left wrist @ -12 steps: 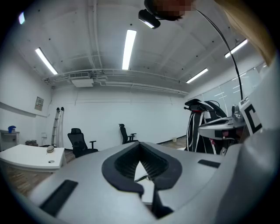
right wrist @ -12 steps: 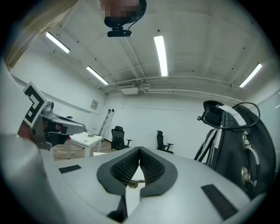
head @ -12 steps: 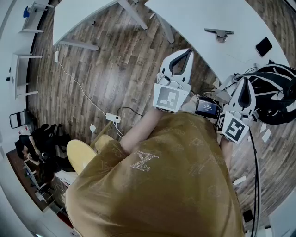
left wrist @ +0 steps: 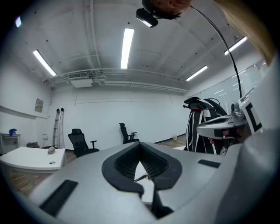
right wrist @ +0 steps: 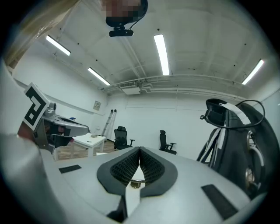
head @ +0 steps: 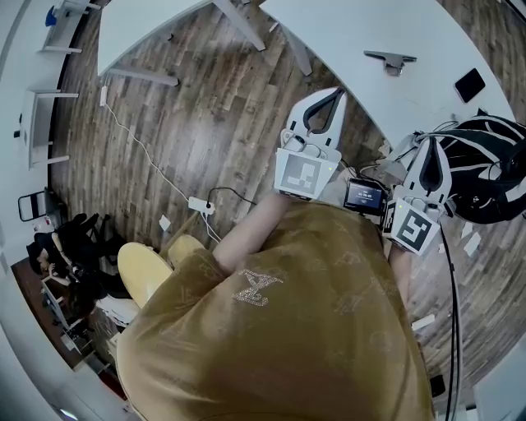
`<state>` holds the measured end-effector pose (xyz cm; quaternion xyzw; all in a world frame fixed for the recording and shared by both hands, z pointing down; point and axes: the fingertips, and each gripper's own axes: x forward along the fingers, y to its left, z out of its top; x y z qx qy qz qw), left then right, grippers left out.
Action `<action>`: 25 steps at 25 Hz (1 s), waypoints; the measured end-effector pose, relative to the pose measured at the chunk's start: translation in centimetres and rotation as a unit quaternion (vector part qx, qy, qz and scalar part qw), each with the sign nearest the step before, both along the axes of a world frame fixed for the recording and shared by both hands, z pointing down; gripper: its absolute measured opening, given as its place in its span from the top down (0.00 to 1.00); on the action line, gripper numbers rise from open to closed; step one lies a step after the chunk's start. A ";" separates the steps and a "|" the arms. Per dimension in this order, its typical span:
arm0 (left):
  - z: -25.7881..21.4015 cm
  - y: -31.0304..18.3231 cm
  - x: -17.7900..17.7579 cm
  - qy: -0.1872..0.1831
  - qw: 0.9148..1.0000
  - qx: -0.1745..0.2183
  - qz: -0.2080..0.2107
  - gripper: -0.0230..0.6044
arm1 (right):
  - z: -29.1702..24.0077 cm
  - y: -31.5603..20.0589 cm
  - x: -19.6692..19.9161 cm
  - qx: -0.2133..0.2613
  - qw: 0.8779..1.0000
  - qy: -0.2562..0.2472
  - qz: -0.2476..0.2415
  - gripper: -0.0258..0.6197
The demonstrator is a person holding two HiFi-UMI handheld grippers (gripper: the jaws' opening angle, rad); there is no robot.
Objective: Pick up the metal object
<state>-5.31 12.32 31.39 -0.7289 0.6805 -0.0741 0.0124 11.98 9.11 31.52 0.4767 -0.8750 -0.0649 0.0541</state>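
Note:
The metal object (head: 391,58), a small grey bracket-like piece, lies on the white table (head: 345,33) ahead of me in the head view. My left gripper (head: 336,91) is held up in front of my chest, its tips short of the table's near edge, well apart from the object. Its jaws meet at the tips with nothing between them (left wrist: 140,147). My right gripper (head: 435,141) is raised beside it, next to a black and white bag (head: 493,164). Its jaws are also closed and empty (right wrist: 139,150).
A black phone-like slab (head: 469,83) lies on the table to the right of the object. A second white table (head: 140,25) stands at the far left. A power strip (head: 200,208) with cable lies on the wood floor. Office chairs (left wrist: 81,142) stand across the room.
Almost nothing: the view and both grippers have shifted by a few pixels only. Both pairs of jaws stay closed.

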 end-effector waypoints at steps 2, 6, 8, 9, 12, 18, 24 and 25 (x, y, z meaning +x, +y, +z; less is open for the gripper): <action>0.0 0.0 0.3 0.002 1.000 0.000 -0.005 0.97 | -0.1 0.0 -0.1 0.000 1.000 -0.002 -0.008 0.94; 0.4 0.0 1.1 0.006 1.000 0.001 -0.016 0.97 | 0.1 0.1 0.1 -0.015 0.999 -0.019 -0.022 0.94; 0.4 0.1 1.5 0.007 1.000 0.002 -0.020 0.97 | 0.3 0.3 0.1 -0.019 0.999 -0.024 -0.030 0.94; 0.3 0.0 1.7 0.006 1.000 0.003 -0.021 0.97 | 0.3 0.3 0.0 -0.020 0.999 -0.024 -0.033 0.94; 0.3 -0.1 1.9 0.005 1.000 0.003 -0.022 0.97 | 0.4 0.4 0.1 -0.023 0.999 -0.026 -0.037 0.94; 0.2 -1.2 1.6 0.007 1.000 0.008 -0.017 0.97 | 0.5 -0.2 -0.5 -0.031 0.998 -0.031 -0.038 0.94; 0.5 -3.8 0.7 0.010 1.000 0.010 -0.005 0.97 | 0.7 -2.4 -1.6 -0.036 0.998 -0.031 -0.032 0.94; 0.6 -4.3 0.6 0.011 1.000 0.011 -0.003 0.97 | 0.8 -3.0 -1.7 -0.037 0.998 -0.029 -0.029 0.94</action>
